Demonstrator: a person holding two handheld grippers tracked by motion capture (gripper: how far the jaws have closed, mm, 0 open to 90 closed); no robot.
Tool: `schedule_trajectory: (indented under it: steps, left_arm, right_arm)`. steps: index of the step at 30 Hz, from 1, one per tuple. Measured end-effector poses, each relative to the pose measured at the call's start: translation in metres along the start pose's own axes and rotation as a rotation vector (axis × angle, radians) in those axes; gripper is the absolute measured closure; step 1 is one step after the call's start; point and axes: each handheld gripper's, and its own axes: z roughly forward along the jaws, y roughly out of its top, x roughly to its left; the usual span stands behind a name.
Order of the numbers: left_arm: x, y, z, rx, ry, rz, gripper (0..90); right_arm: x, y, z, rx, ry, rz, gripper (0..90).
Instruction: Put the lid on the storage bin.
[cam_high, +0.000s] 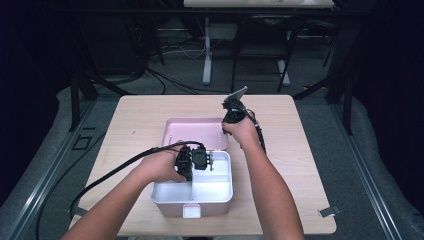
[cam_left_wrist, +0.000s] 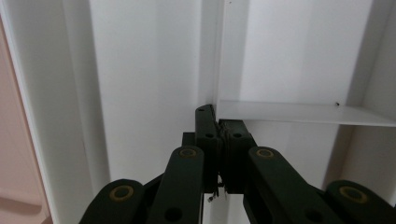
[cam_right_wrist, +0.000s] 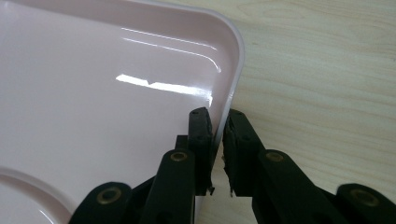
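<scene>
1. The table (cam_high: 135, 115) carries a pink box (cam_high: 192, 190) near its centre, with the lid (cam_high: 192, 132) lying flat at the box's 12 o'clock.
2. The lid's long axis runs 9 to 3 o'clock; its 3 o'clock rim sits between the right gripper (cam_right_wrist: 215, 123) jaws, clenched on it.
3. The left gripper (cam_left_wrist: 217, 122) jaws pinch the divider (cam_left_wrist: 299, 112) inside the box.

Both forearms are bare, no sleeves; each gripper (cam_high: 192, 161) is black, its jaws studded with brass-ringed rivets; a black cable (cam_high: 115, 172) trails off; a grey plate (cam_high: 237, 94) tops the right gripper (cam_high: 233, 116).
</scene>
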Motion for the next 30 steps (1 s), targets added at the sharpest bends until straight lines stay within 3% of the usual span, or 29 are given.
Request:
schedule_trajectory:
  steps: [3, 5, 10, 30]
  left_arm:
    - [0.0, 0.0, 0.0, 0.0, -0.002, 0.0, 87.8]
    - [0.001, 0.0, 0.0, 0.0, -0.003, 0.0, 87.8]
    - [0.001, 0.0, 0.0, -0.001, -0.005, 0.001, 87.9]
    - [0.001, 0.0, 0.0, 0.001, -0.003, -0.001, 88.1]
  right_arm:
    - [0.0, -0.001, 0.0, -0.027, -0.001, 0.0, 82.5]
    - [0.001, -0.001, -0.003, -0.005, -0.001, -0.002, 82.8]
    - [0.0, -0.001, -0.008, -0.017, 0.008, -0.007, 83.3]
    - [0.006, -0.008, -0.036, -0.134, 0.007, -0.027, 85.8]
